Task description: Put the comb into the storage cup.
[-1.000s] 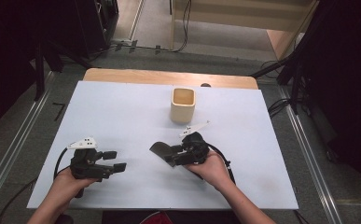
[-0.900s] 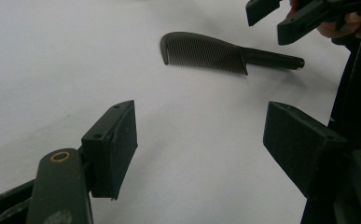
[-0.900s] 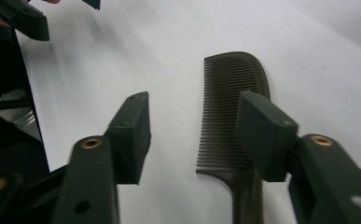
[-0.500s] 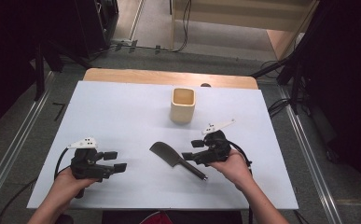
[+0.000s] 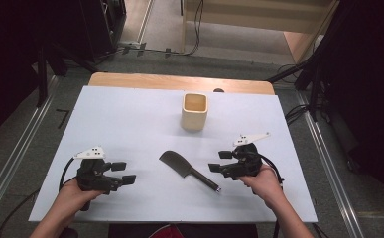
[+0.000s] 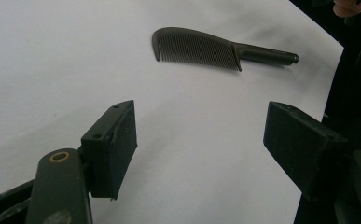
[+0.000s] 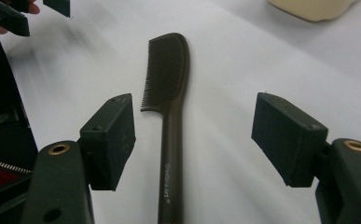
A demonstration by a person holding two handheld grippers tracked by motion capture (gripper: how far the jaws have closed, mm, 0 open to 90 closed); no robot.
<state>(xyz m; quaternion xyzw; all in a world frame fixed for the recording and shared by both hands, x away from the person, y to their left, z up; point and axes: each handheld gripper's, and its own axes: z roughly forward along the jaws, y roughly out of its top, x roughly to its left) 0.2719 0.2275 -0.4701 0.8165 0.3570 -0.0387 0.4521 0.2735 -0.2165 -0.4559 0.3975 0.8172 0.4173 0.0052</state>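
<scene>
A dark comb (image 5: 184,168) lies flat on the white table (image 5: 130,119), teeth end to the left, handle toward the right. My right gripper (image 5: 218,161) hovers just past the handle's end; its jaws have just been opening and stand open. In the right gripper view the comb (image 7: 169,79) runs up between the jaws of the right gripper (image 7: 197,135), and no pad touches it. My left gripper (image 5: 125,172) rests open at the front left, with nothing between its jaws. The left gripper view looks past the left gripper (image 6: 206,144) at the comb (image 6: 197,46) farther off.
A cream square cup (image 5: 195,111) stands upright behind the comb, and its base shows as the cup (image 7: 313,7) in the right gripper view. A wooden strip (image 5: 179,83) borders the table's far edge. Dark cables and stands surround the table.
The right gripper has let go of the comb's handle, opened, and drawn away to the right. The comb now lies on the table alone. The left hand has stayed still.
</scene>
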